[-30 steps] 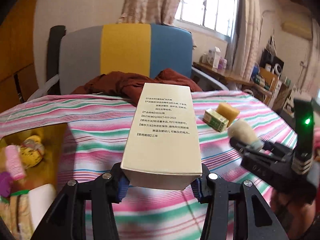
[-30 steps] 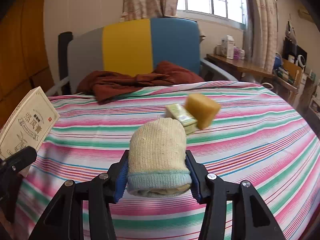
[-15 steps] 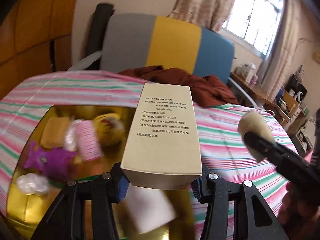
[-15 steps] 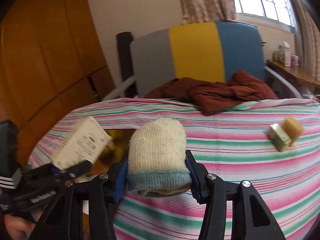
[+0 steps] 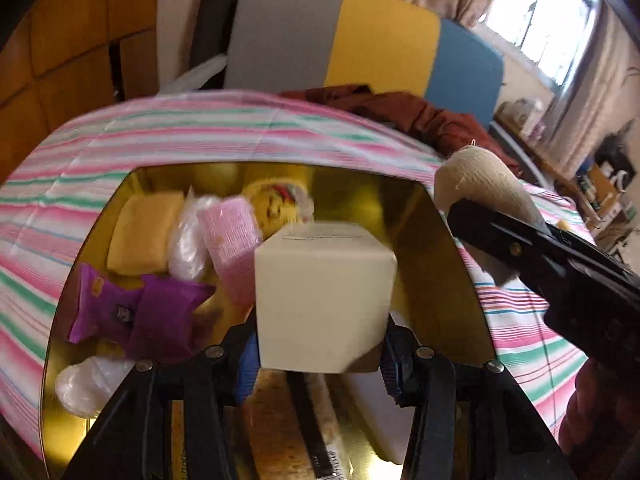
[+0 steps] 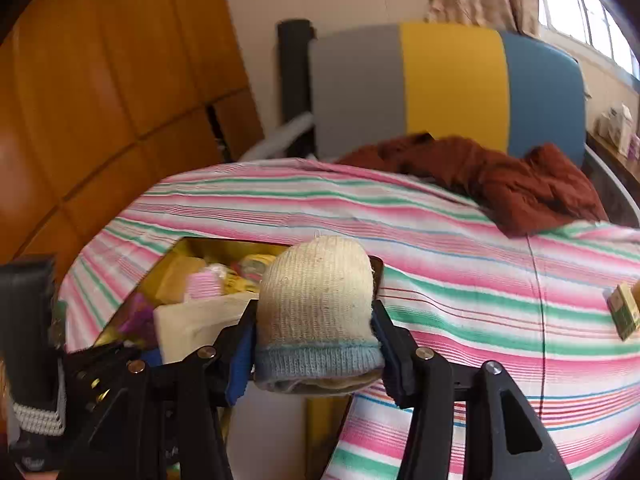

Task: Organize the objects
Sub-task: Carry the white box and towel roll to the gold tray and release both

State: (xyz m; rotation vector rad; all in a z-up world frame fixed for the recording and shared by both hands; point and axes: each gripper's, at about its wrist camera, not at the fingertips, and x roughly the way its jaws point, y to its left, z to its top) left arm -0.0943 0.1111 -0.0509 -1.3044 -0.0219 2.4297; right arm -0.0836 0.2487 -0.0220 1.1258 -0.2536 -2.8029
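Here the left hand-held gripper (image 5: 320, 356) is clamped on a cream carton (image 5: 324, 300), its blue pads pressing both sides, and holds it above the open golden box (image 5: 448, 276) that sits on the striped counter (image 5: 224, 136). Inside the box lie a purple packet (image 5: 136, 312), a pink roll (image 5: 234, 236), a yellow sponge (image 5: 144, 232) and a yellow plush toy (image 5: 276, 204), crowded toward its left half. The right hand-held gripper (image 6: 316, 356) grips a rolled cream sock (image 6: 316, 308) with a blue cuff; its jaws have just been opening slightly, yet the pads press the sock. It hangs over the box's right edge. A small green carton (image 6: 624, 312) lies on the counter well apart to the right.
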